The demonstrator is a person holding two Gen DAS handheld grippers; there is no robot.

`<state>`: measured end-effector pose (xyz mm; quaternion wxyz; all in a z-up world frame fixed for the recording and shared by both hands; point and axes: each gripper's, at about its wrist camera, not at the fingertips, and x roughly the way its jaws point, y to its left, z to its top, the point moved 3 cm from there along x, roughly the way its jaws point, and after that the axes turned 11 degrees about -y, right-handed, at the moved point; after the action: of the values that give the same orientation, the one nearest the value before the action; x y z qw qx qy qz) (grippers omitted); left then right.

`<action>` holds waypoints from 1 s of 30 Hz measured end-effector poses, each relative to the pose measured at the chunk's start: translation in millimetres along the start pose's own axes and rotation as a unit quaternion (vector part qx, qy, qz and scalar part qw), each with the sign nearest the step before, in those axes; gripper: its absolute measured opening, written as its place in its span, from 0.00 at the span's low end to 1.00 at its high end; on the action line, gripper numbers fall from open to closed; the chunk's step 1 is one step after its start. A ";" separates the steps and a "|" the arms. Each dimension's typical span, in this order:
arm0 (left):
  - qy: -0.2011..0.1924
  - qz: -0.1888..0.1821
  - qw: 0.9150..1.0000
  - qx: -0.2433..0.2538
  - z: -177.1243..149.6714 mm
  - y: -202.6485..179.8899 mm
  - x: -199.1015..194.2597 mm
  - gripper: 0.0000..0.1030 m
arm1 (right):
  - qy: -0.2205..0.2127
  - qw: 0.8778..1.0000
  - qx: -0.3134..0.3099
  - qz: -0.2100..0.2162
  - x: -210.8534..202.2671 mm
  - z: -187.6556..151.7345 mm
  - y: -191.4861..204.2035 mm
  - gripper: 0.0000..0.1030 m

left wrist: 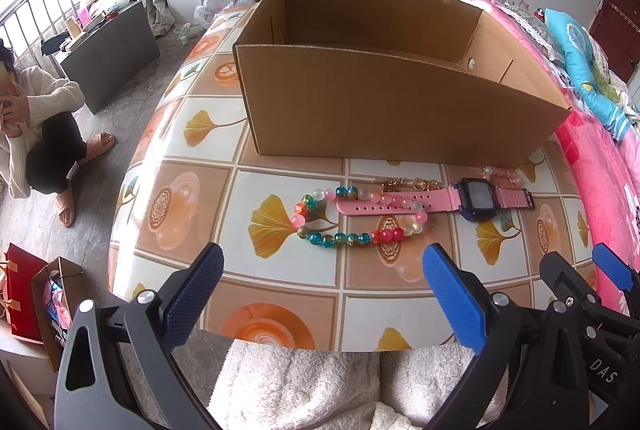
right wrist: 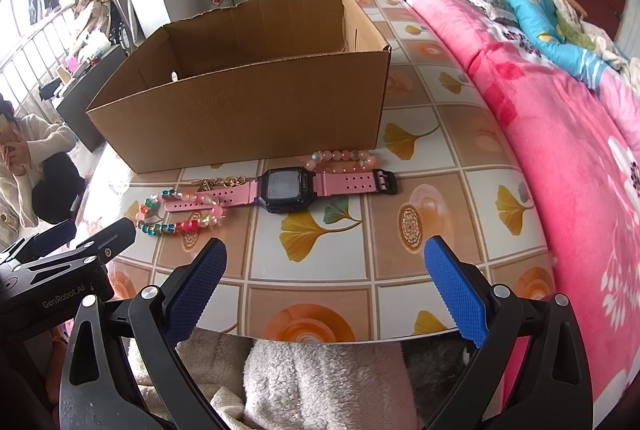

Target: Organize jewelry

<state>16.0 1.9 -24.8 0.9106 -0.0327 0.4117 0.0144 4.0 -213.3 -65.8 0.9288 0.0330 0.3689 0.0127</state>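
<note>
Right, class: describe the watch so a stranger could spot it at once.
Find the big cardboard box on the tiled table. Just in front of it lies the watch, flat, with its pink strap stretched out. Unlike the bead bracelets beside it, it has a dark square face.

Right gripper (right wrist: 324,254) held spread above table (right wrist: 432,158) edge. Pink watch (right wrist: 284,186) laid at 12 o'clock; beaded bracelet (right wrist: 180,214) at 10 o'clock, seemingly overlapping strap. Cardboard box (right wrist: 248,118) set behind.
</note>
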 end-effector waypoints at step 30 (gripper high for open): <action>0.005 0.003 1.000 0.012 21.6 2.2 22.7 0.95 | -0.001 1.000 0.006 -0.014 19.6 22.7 -1.0 0.92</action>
<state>47.1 5.6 -27.7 0.9087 -0.0206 0.4167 0.0124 33.8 -214.5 -62.9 0.9292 0.0333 0.3680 -0.0020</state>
